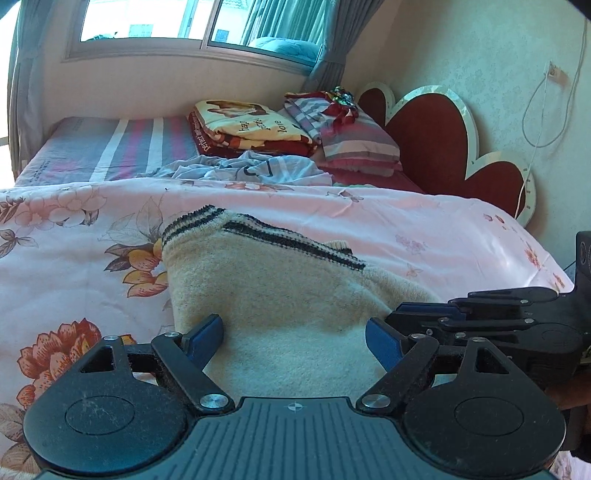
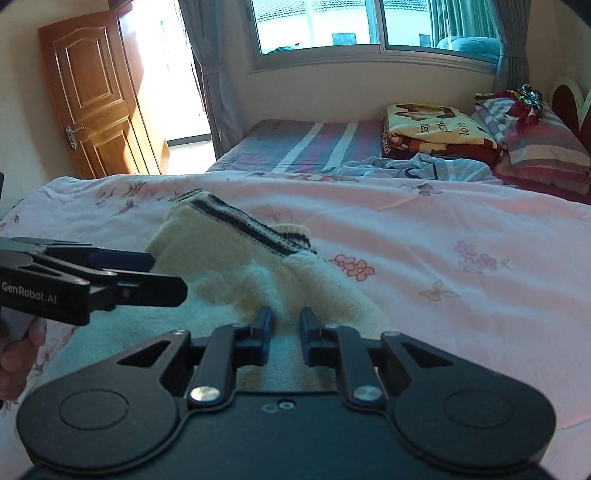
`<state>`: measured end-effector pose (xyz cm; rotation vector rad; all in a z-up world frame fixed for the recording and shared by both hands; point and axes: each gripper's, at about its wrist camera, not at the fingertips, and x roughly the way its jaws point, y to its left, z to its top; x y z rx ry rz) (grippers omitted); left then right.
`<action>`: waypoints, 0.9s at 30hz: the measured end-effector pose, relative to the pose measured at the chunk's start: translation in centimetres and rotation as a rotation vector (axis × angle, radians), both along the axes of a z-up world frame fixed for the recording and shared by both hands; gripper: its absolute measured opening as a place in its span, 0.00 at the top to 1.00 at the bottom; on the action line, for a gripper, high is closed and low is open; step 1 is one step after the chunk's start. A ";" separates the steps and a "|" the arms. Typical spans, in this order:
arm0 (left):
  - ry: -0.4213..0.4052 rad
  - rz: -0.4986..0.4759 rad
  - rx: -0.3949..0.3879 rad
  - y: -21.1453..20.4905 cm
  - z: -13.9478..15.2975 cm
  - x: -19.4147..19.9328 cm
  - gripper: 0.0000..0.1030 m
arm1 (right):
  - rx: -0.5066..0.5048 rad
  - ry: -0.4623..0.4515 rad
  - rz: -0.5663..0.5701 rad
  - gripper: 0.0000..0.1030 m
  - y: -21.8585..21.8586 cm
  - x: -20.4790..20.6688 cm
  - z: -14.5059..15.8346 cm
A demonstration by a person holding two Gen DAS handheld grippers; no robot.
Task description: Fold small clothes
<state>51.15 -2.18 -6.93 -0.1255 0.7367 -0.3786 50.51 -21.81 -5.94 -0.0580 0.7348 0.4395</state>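
A cream knitted sweater (image 1: 280, 288) with dark striped trim lies partly folded on the pink floral bedspread (image 1: 74, 236). My left gripper (image 1: 294, 334) is open, its blue pads on either side of the sweater's near edge. My right gripper (image 2: 286, 326) has its jaws close together on a ridge of the sweater (image 2: 229, 258). In the left wrist view the right gripper (image 1: 480, 317) lies at the right, on the sweater's edge. In the right wrist view the left gripper (image 2: 110, 273) comes in from the left.
A crumpled light blue garment (image 1: 243, 168) lies beyond the bedspread. Folded blankets (image 1: 251, 127) and striped pillows (image 1: 351, 144) are stacked at the heart-shaped headboard (image 1: 436, 136). A window (image 2: 369, 26) and a wooden door (image 2: 96, 99) are behind.
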 end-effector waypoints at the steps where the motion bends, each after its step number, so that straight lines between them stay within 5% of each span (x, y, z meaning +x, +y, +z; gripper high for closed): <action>1: -0.003 -0.005 0.014 -0.2 -0.2 -0.1 0.19 | -0.002 -0.003 0.001 0.86 0.0 -0.1 -0.1; 14: -0.099 -0.005 0.154 -0.2 1.8 -3.3 0.18 | 0.049 -0.012 -0.019 0.82 -1.4 -1.7 1.2; 23: -0.089 0.013 0.100 2.4 1.8 -9.6 0.18 | 0.102 -0.062 0.093 0.79 -2.4 -8.2 3.0; 27: -0.062 0.032 0.081 2.8 0.8 -10.2 0.18 | 0.033 -0.045 0.111 0.81 -1.9 -9.2 1.8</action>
